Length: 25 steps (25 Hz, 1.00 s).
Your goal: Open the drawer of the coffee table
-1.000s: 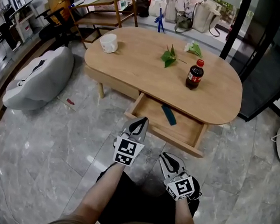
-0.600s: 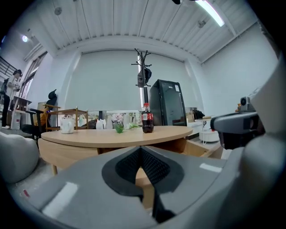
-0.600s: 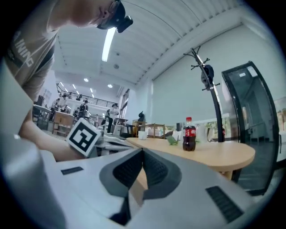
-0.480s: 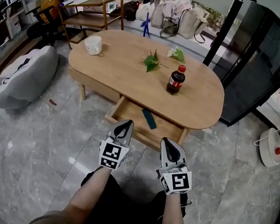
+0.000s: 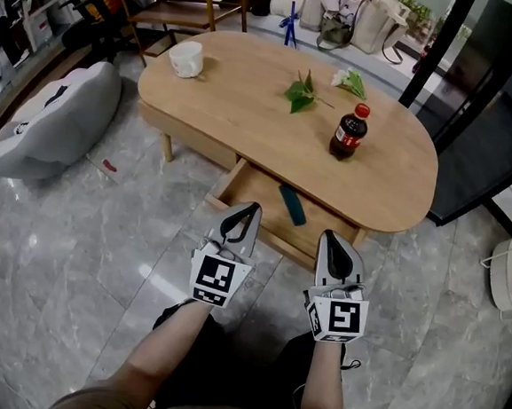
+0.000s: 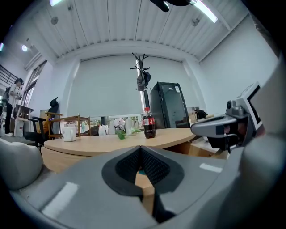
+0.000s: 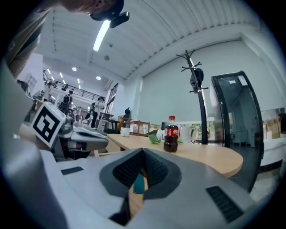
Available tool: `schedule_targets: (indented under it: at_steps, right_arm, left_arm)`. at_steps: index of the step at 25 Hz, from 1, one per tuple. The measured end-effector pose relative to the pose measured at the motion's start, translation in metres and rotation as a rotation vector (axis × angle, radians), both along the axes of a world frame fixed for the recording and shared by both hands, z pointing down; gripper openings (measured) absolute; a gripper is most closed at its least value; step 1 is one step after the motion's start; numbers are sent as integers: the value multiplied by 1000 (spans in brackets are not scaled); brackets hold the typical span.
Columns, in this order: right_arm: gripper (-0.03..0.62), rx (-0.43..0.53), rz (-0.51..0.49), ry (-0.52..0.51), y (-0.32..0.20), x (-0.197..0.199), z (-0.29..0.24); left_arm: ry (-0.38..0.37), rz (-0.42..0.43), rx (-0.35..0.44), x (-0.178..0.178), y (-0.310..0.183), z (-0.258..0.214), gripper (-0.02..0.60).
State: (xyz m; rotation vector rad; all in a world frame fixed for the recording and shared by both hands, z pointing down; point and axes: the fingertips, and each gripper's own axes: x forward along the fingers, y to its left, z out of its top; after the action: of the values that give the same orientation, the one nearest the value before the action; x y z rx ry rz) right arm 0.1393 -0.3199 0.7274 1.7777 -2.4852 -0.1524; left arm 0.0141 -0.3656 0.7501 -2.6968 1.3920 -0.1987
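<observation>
The oval wooden coffee table has its drawer pulled out toward me, with a teal flat object lying inside. My left gripper hovers just before the drawer's front edge, shut and holding nothing. My right gripper is beside it at the drawer's front right, also shut and holding nothing. In the left gripper view the jaws meet, with the table top level ahead. In the right gripper view the closed jaws frame a sliver of the teal object.
On the table stand a cola bottle, a white cup and green leaves. A grey beanbag lies at the left, a black glass cabinet at the right, and a wooden shelf and bags behind.
My right gripper has come up and forward, and now sits level with the left one at the drawer front. The left gripper rose slightly. The drawer stays open.
</observation>
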Motion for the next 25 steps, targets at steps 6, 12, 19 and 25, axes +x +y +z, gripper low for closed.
schedule_targets:
  at_steps: [6, 12, 19, 25]
  right_arm:
    - [6, -17, -3, -2, -1, -2, 3]
    - [6, -8, 20, 41, -1, -3, 5]
    - [6, -22, 14, 39, -3, -6, 4]
    - [6, -46, -20, 13, -1, -7, 2]
  left_arm:
    - [16, 28, -4, 12, 7, -4, -6]
    - [-43, 55, 18, 27, 15, 5, -6]
    - [-28, 80, 13, 37, 17, 4, -6]
    - [6, 114, 26, 50, 30, -9, -6]
